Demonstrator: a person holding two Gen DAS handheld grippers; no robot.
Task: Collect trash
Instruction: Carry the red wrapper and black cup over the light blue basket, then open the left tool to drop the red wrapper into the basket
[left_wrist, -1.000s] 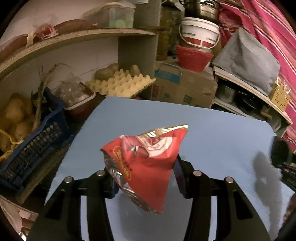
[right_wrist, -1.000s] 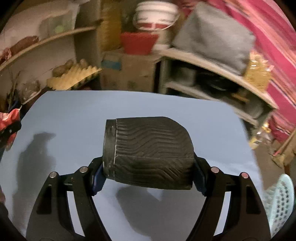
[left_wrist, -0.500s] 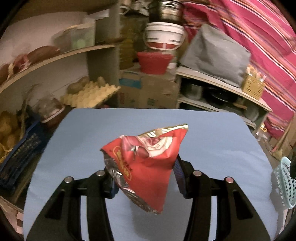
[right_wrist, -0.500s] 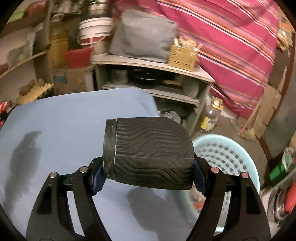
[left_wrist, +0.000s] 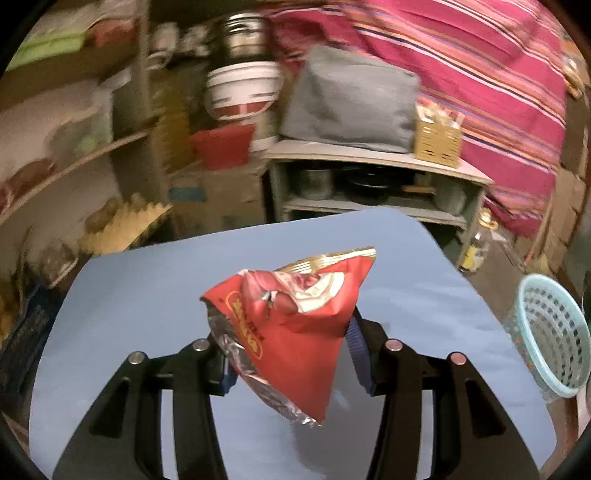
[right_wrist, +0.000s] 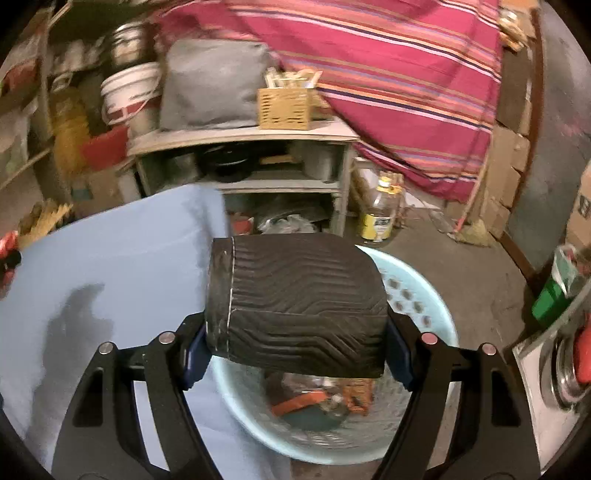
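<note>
My left gripper (left_wrist: 291, 354) is shut on a crumpled red snack bag (left_wrist: 295, 325) and holds it above the blue table (left_wrist: 129, 295). My right gripper (right_wrist: 295, 343) is shut on a black ribbed paper cup (right_wrist: 299, 302), lying sideways between the jaws, right above a light blue perforated trash basket (right_wrist: 439, 295) that stands on the floor beside the table. Several pieces of trash lie in the basket's bottom. The basket also shows at the right edge of the left wrist view (left_wrist: 554, 332).
The blue table's right edge (right_wrist: 218, 221) is left of the basket. Behind stand a grey shelf unit (right_wrist: 243, 136) with pots, a white bucket (right_wrist: 125, 92), a striped pink cloth (right_wrist: 406, 74) and a bottle (right_wrist: 380, 218) on the floor. Egg trays (left_wrist: 122, 229) lie at left.
Both grippers have swung right with their loads. The right gripper with the cup went from over the table to above the basket. The left view now shows the basket at its right edge.
</note>
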